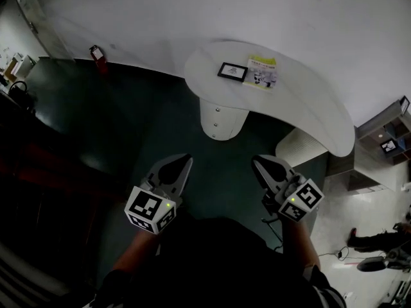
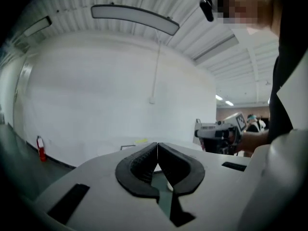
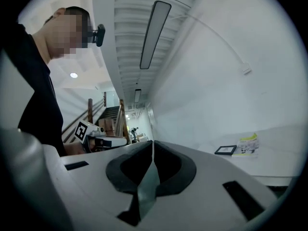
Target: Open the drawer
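A white curved desk (image 1: 308,88) stands ahead, and under it sits a rounded white drawer unit (image 1: 218,122) with two small knobs on its front. Its drawers look closed. My left gripper (image 1: 185,161) (image 2: 157,145) hangs above the dark floor, short of the unit, shut with nothing between its jaws. My right gripper (image 1: 256,162) (image 3: 152,142) is level with it on the right, also shut and empty. A black picture frame (image 1: 232,71) (image 3: 225,150) and a yellow-green booklet (image 1: 262,71) (image 3: 249,145) lie on the desk top.
A second white pedestal (image 1: 302,147) supports the desk's right end. A red fire extinguisher (image 1: 97,55) (image 2: 41,148) stands by the far wall. Dark furniture lines the left side, a shelf unit (image 1: 392,140) the right. Another person (image 1: 379,239) sits at bottom right.
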A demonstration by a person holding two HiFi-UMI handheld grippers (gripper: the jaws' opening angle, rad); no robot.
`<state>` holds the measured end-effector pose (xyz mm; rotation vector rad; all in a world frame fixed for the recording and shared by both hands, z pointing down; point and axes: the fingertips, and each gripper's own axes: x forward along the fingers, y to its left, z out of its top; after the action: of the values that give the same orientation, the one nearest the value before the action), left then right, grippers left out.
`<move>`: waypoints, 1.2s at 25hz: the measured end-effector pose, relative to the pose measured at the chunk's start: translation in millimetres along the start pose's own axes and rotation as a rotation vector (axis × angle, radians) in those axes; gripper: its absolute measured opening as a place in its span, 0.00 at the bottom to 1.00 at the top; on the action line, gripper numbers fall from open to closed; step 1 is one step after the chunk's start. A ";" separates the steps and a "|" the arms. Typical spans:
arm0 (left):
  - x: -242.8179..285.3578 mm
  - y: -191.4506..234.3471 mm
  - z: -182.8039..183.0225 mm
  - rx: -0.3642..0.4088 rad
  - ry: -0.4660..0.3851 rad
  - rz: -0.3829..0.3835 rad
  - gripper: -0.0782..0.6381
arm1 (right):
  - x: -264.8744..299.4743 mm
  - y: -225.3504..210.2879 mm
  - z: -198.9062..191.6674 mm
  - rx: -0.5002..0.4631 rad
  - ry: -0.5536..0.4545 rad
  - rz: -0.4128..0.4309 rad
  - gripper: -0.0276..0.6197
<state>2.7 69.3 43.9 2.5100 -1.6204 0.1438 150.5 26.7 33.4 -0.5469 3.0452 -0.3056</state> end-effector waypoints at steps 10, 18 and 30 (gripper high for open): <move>19.4 131.4 19.4 0.128 0.091 -0.304 0.13 | 165.4 -2.2 23.6 0.042 -0.097 -0.174 0.07; 56.0 156.8 10.0 0.061 0.127 -0.413 0.13 | 193.3 -23.0 2.1 0.076 -0.084 -0.233 0.07; 132.2 175.1 -25.9 -0.038 0.177 -0.389 0.13 | 199.9 -87.6 -33.3 0.057 -0.029 -0.202 0.07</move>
<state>-102.4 -115.6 103.7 2.6381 -1.0386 0.2757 -9.3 -117.0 83.9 -0.8484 2.9470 -0.3851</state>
